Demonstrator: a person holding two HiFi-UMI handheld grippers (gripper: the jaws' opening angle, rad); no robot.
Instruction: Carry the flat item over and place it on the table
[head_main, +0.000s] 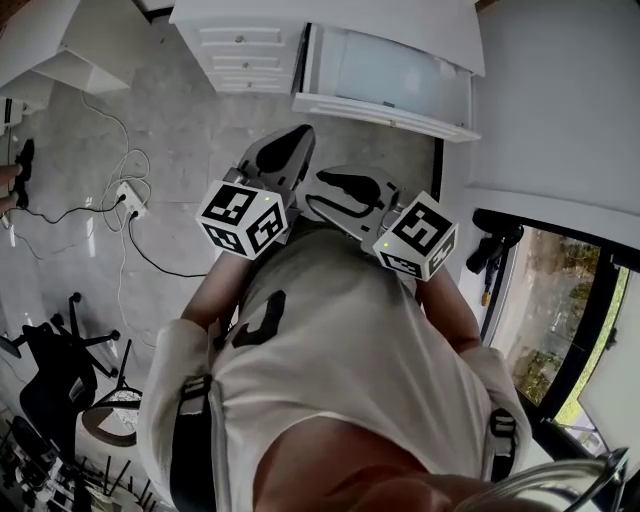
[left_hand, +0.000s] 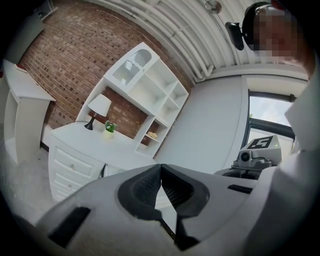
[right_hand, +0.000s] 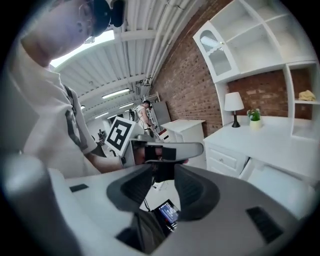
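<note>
No flat item shows in any view. In the head view both grippers are held close together in front of the person's chest. My left gripper (head_main: 292, 138) (left_hand: 160, 168) is shut, its pads meeting with nothing between them. My right gripper (head_main: 318, 192) (right_hand: 163, 171) has a clear gap between its jaws and holds nothing; through that gap the right gripper view shows the left gripper's body. A white desk (head_main: 240, 45) (left_hand: 90, 142) (right_hand: 270, 142) with drawers stands ahead against the brick wall.
A lamp (left_hand: 98, 107) and a small plant (left_hand: 110, 127) stand on the desk, with white shelving (left_hand: 150, 95) above. A low white unit (head_main: 390, 75) sits beside it. A power strip (head_main: 130, 198) with cables lies on the floor, a black chair (head_main: 60, 375) at left, a window (head_main: 560, 310) at right.
</note>
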